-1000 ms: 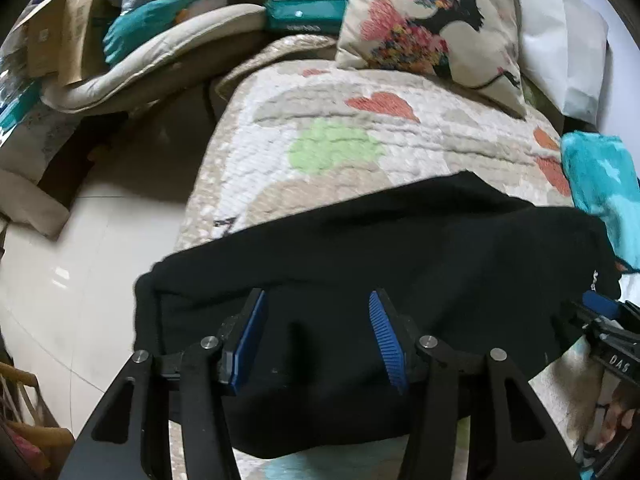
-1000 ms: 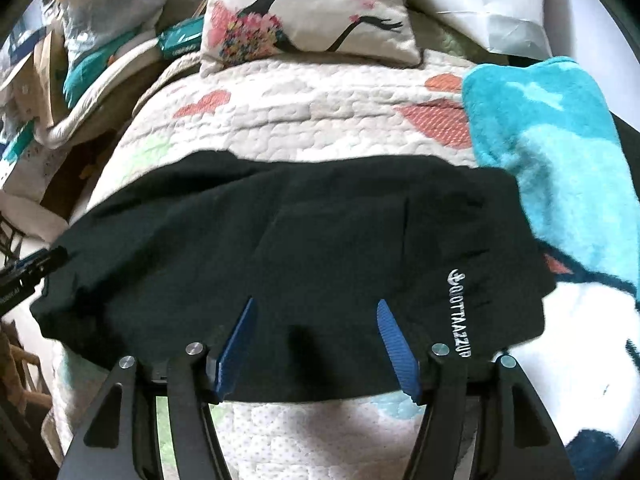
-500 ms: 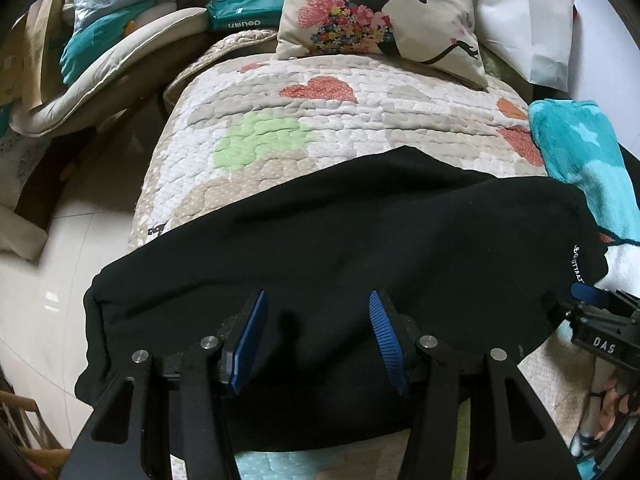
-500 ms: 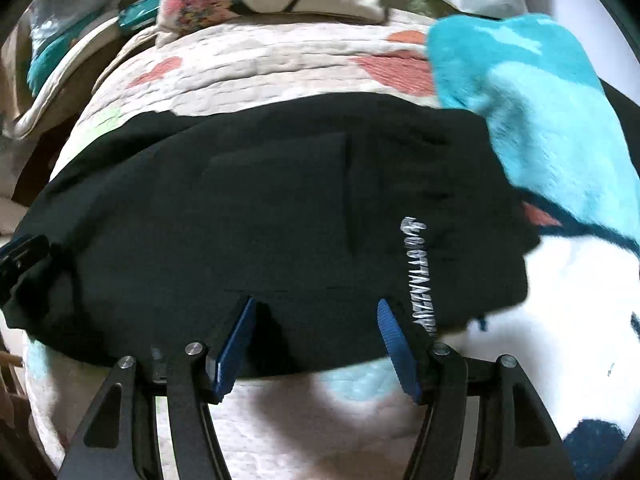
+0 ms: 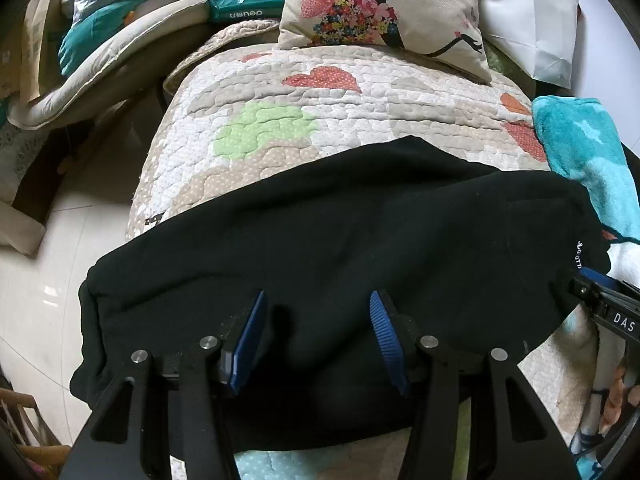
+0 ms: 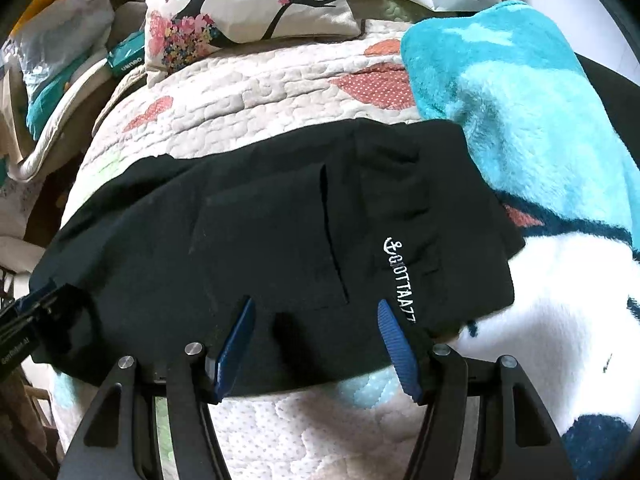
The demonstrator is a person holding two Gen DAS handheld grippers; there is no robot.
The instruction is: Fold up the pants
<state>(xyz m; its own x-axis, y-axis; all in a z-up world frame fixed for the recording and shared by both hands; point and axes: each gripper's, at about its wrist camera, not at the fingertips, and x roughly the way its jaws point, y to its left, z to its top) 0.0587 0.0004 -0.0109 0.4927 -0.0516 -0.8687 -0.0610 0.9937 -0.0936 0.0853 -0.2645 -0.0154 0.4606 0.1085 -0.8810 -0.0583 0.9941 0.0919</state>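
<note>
Left wrist view: I see the black fleece pants [image 5: 340, 248] lying folded crosswise on the heart-patterned quilted bedspread [image 5: 320, 120], near its front edge. My left gripper [image 5: 316, 320] hangs over the pants' near edge with its blue-padded fingers spread wide, gripping nothing. In the right wrist view, my right gripper [image 6: 316, 324] is likewise spread wide over the pants [image 6: 260, 232], beside their white lettered logo [image 6: 400, 280]. A fluffy turquoise blanket [image 6: 520, 112] lies on the bedspread's right side, touching the pants. A floral silhouette cushion [image 5: 384, 8] rests at the bedspread's far end.
</note>
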